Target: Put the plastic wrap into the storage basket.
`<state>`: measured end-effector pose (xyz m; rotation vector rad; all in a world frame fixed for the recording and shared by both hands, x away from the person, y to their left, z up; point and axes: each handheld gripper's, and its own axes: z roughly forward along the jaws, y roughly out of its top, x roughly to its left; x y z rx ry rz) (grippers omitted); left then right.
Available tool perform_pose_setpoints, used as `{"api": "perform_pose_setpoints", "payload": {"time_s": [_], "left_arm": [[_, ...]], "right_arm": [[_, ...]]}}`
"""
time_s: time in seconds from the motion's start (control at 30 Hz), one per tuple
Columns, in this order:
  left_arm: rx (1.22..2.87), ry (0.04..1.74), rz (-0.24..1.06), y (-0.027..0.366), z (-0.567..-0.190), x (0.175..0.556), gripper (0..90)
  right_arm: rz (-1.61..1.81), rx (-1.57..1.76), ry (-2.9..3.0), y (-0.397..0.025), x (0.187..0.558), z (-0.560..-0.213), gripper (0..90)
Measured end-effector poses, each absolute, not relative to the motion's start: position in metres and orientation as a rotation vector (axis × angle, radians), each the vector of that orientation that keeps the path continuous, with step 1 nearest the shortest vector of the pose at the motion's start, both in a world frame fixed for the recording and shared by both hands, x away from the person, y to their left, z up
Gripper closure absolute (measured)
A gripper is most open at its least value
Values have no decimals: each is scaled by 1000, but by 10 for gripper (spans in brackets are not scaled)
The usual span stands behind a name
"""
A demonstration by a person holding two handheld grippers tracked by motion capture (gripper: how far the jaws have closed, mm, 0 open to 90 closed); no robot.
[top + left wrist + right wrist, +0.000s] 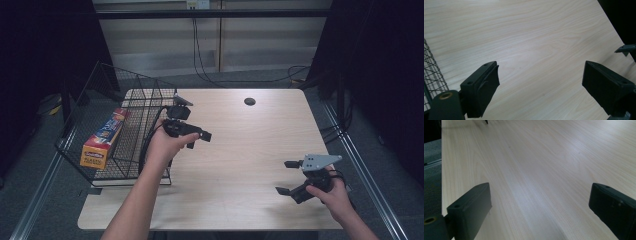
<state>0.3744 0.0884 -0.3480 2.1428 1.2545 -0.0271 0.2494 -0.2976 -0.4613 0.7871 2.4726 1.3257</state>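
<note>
High view: the left tongs (197, 137) hang over the counter (250, 150) just beside the wire basket (125, 135), which sits on the counter's left edge and partly overhangs it. Their jaws are spread with nothing between them. A long orange and blue box (104, 139) lies inside the basket along its left wall, well apart from the left tongs. The right tongs (286, 176) rest low near the counter's right front corner, jaws spread wide and empty, with a grey three-cornered plate (320, 161) on top. In the left gripper view the jaws stand far apart over bare wood, the basket mesh (431, 75) at the left edge. A dark round hole (249, 101) sits near the counter's far edge.
</note>
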Motion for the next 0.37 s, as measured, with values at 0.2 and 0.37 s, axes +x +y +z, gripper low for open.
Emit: {"api": "perform_pose_setpoints", "payload": {"time_s": [0.2,0.37], "left_arm": [[2160,1210,-20,81,-357,369,131],[2174,1179,-18,76,-367,364,121]], "right_arm": [[1314,787,2483,-298,250,-463,41],[1300,796,2497,-297,251,-466,35]]}}
